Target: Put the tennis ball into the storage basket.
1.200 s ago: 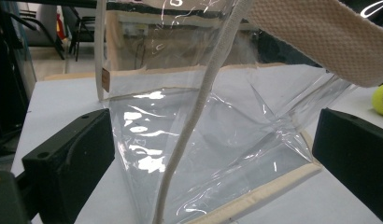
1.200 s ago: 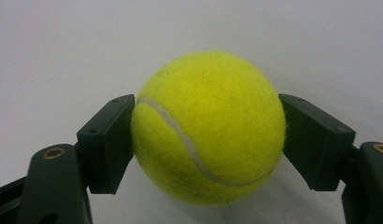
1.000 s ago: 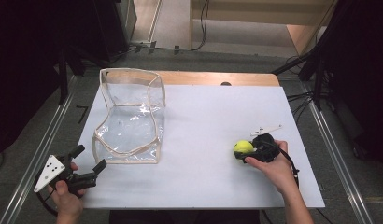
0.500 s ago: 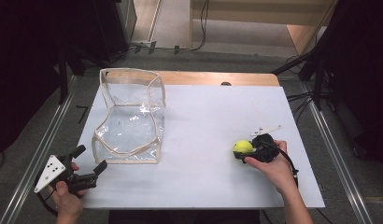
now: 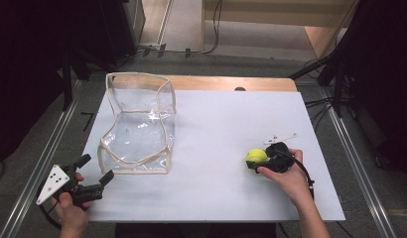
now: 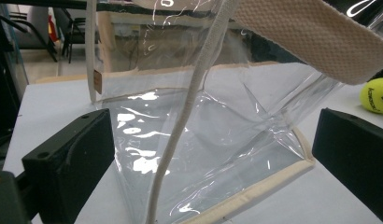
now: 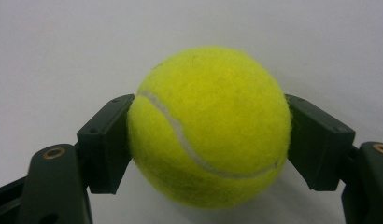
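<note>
A yellow tennis ball (image 5: 256,155) (image 7: 210,126) rests on the white table (image 5: 231,119) at the right. My right gripper (image 5: 254,161) (image 7: 210,135) is shut on it, one pad pressing each side, low over the surface. A clear plastic bag (image 5: 137,129) (image 6: 203,135) with beige trim stands open on the left half of the table. My left gripper (image 5: 96,168) (image 6: 213,126) sits just off the bag's near left corner, jaws wide apart with nothing gripped, pointing at the bag. In the left gripper view the ball (image 6: 375,95) shows far off at the right edge.
A wooden strip (image 5: 231,83) borders the far edge of the table. Metal rails (image 5: 40,163) run along both sides, with dark stands and cables on the floor beyond. Open white surface lies between the bag and the ball.
</note>
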A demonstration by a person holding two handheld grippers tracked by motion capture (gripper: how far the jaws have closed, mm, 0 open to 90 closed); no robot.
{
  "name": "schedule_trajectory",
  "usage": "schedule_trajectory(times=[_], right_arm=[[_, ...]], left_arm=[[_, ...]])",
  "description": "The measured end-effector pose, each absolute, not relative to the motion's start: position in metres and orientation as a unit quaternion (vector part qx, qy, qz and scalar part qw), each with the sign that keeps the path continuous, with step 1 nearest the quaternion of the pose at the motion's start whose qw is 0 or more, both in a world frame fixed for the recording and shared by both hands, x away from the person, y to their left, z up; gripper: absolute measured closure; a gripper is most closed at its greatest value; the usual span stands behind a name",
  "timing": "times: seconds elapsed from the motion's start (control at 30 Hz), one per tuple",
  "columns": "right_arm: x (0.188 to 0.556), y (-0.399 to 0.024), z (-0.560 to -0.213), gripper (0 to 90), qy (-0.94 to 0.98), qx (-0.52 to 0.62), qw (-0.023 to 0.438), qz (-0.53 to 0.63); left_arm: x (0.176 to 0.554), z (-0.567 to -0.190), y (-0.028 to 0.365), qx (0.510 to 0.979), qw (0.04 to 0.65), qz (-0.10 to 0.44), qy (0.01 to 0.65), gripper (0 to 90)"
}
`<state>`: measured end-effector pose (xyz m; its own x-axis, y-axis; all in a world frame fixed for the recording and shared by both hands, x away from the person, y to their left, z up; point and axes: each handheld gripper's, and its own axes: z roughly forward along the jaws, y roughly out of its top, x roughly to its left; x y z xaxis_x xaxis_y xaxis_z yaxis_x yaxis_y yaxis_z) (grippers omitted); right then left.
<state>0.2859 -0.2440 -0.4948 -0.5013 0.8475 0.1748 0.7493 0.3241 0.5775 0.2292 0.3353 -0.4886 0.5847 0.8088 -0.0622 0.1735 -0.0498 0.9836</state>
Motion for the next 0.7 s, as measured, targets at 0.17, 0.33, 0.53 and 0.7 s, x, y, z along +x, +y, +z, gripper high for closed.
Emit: schedule_trajectory(times=[0.17,0.33,0.53,0.7], right_arm=[[0.2861,-0.2432,-0.495,22.0,0.81,0.493,0.08,0.308],[0.2875,-0.2421,-0.4978,14.0,0.808,0.499,0.079,0.302],[0.2881,-0.2401,-0.4988,21.2,0.805,0.497,0.084,0.314],[0.2883,-0.2415,-0.4987,22.4,0.801,0.499,0.078,0.321]], left_arm=[[0.2292,-0.4886,0.3354,0.671,0.584,0.272,0.366,0.0],[0.2291,-0.4886,0.3354,0.672,0.584,0.272,0.366,0.0],[0.2293,-0.4886,0.3357,0.671,0.585,0.272,0.365,0.0],[0.2291,-0.4886,0.3357,0.671,0.585,0.272,0.365,0.0]])
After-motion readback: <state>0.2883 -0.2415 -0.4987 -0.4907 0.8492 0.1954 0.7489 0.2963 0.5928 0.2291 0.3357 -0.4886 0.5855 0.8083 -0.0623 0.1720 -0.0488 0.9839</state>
